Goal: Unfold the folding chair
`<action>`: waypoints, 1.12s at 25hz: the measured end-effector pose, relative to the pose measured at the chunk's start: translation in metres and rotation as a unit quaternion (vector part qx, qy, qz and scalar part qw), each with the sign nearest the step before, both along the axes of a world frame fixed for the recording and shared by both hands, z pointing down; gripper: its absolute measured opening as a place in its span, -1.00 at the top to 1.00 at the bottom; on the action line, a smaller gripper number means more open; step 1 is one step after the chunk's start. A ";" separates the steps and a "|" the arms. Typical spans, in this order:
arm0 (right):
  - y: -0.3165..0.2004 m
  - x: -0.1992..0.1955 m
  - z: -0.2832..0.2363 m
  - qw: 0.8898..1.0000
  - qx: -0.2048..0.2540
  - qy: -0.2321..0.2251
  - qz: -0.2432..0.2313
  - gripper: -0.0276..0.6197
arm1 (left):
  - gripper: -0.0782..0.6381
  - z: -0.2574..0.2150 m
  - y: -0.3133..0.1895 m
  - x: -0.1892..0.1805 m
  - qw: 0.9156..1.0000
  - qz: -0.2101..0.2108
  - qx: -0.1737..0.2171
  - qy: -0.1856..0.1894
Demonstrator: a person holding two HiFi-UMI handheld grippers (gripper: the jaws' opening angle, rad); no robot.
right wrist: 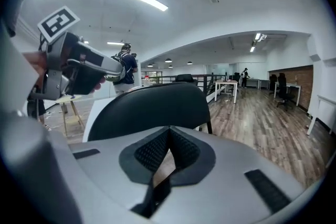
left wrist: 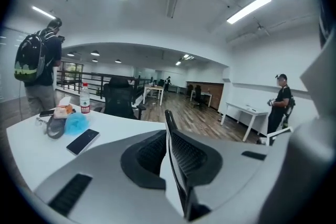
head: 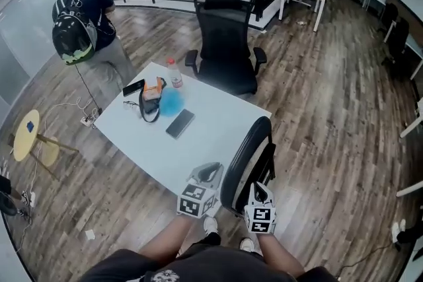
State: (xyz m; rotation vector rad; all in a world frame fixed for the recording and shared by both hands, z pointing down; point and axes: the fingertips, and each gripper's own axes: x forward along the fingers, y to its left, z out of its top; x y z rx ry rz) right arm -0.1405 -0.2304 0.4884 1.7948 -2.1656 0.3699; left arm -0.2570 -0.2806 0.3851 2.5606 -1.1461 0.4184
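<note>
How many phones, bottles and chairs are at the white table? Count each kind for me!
Phones: 2
Water bottle: 1
Chairs, the office chair and the folding chair: 2
Total: 5

Black folding chair [head: 248, 165] was folded flat there, thin and closed up, standing upright on the wood floor [head: 317, 109] right at the white bench's [head: 198, 142] near corner.
</note>
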 end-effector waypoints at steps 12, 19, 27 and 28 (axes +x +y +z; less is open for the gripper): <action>-0.070 0.019 0.107 0.978 -0.160 -0.021 0.133 0.07 | 0.10 0.054 -0.038 0.048 0.985 0.130 -0.105 -0.047; -0.067 0.036 0.179 0.945 -0.272 -0.003 0.181 -0.05 | 0.10 0.083 -0.033 0.074 0.970 0.160 -0.175 -0.058; -0.068 0.028 0.211 0.939 -0.307 0.005 0.157 -0.05 | 0.28 0.104 -0.021 0.084 0.966 0.157 -0.195 -0.063; -0.068 0.028 0.212 0.938 -0.309 0.003 0.160 -0.05 | 0.29 0.105 -0.021 0.085 0.967 0.154 -0.193 -0.062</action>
